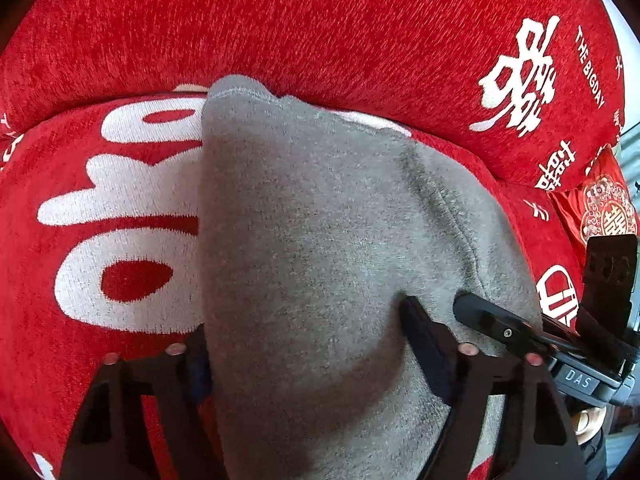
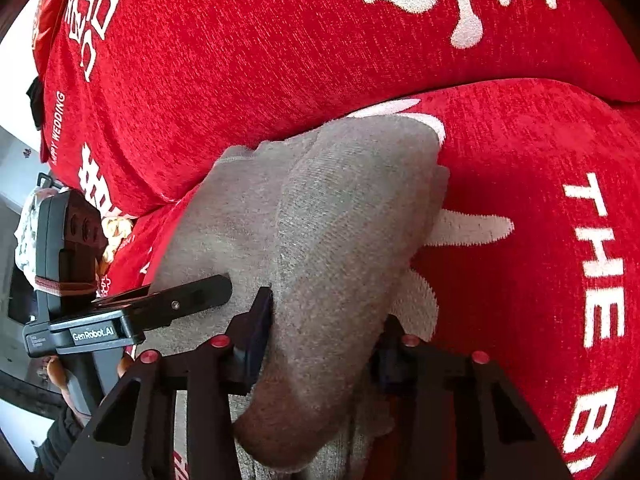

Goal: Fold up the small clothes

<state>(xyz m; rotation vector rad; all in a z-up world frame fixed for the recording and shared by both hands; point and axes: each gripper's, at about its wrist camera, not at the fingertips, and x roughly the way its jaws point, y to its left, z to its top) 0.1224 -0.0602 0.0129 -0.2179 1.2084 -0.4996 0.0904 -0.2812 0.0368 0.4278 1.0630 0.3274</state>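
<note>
A small grey knitted garment point(image 1: 312, 232) lies on a red sofa seat cushion point(image 1: 92, 200) printed with white characters. In the left wrist view my left gripper point(image 1: 304, 340) has its fingers on either side of a wide bunch of the grey cloth and grips it. In the right wrist view the garment point(image 2: 340, 220) is folded into a thick roll, and my right gripper point(image 2: 324, 332) clamps that roll between its fingers. Each gripper shows in the other's view: the right one point(image 1: 500, 328) at the cloth's right edge, the left one point(image 2: 172, 300) at its left edge.
A red back cushion point(image 1: 320, 32) with white characters rises right behind the garment. A red embroidered pillow point(image 1: 608, 208) sits at the far right. The sofa's left end and a pale floor point(image 2: 12, 184) show in the right wrist view.
</note>
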